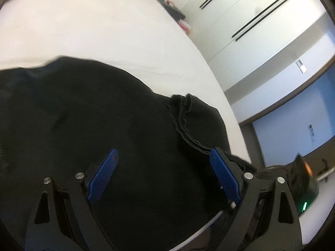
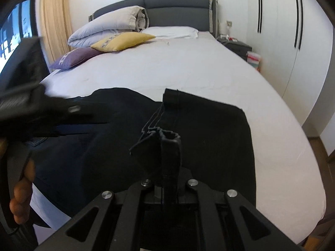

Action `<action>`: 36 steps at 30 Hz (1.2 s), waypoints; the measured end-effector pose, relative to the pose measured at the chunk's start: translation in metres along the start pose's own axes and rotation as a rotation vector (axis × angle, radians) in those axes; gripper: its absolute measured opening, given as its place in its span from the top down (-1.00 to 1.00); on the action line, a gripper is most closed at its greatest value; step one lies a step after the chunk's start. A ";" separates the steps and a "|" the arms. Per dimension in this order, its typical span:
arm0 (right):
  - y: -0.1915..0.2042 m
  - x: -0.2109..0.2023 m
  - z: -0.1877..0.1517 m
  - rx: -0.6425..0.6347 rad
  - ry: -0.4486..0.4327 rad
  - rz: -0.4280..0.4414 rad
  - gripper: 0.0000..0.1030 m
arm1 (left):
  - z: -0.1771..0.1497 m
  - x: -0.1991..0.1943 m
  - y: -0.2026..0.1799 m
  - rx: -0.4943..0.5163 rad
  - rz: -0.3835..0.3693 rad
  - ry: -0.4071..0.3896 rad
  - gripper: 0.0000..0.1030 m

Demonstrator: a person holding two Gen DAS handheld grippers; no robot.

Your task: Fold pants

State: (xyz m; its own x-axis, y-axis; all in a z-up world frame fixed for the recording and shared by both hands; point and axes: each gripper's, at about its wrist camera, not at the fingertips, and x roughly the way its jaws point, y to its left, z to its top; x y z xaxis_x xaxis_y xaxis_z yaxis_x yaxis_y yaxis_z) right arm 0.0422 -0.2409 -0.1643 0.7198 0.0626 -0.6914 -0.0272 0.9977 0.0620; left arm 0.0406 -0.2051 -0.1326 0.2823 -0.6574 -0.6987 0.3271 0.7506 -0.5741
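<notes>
My right claw (image 2: 167,138) is pinching a bunched edge of the pants (image 2: 209,138), the jaws pressed together with a wad of hem and loose threads sticking out above them. My left claw (image 1: 165,161) is spread wide, its blue pads (image 1: 108,167) hovering over the black cloth and holding nothing.

The pants lie on the bed (image 2: 178,62), near its foot end, partly folded, one squared corner toward the right and a doubled layer running up the middle.

The main risk I see is the grip: I hold a thick, crumpled bundle rather than a flat edge, so a layer could slip free when I pull, and the fold would come out crooked. The left claw pins nothing, so dragging with the right alone would probably slide the whole garment across the sheet instead of folding it. The near part of the pants sits close to the mattress edge, and a careless tug could pull it over the side.

The cloth is matte black, medium-weight and soft, with wavy stitched hems and a frayed thread or two. The sheet is smooth and white, lightly creased. Pillows (image 2: 123,40) and a rolled duvet (image 2: 111,25) sit well apart at the padded grey headboard (image 2: 178,10).
</notes>
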 end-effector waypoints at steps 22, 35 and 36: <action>0.021 -0.013 -0.014 -0.130 -0.103 -0.054 0.86 | 0.023 0.058 -0.032 0.005 -0.076 0.196 0.61; 0.069 -0.029 -0.016 -0.235 -0.128 -0.046 0.86 | 0.030 0.030 -0.018 -0.003 -0.113 0.091 0.81; 0.076 -0.030 -0.015 -0.246 -0.130 -0.041 0.86 | 0.030 0.023 -0.013 -0.003 -0.106 0.084 0.81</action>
State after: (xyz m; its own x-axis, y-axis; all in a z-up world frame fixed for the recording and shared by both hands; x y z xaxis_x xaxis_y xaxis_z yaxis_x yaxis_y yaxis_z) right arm 0.0079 -0.1668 -0.1498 0.8060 0.0339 -0.5909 -0.1522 0.9767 -0.1515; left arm 0.0700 -0.2317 -0.1286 0.1699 -0.7255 -0.6669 0.3485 0.6772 -0.6480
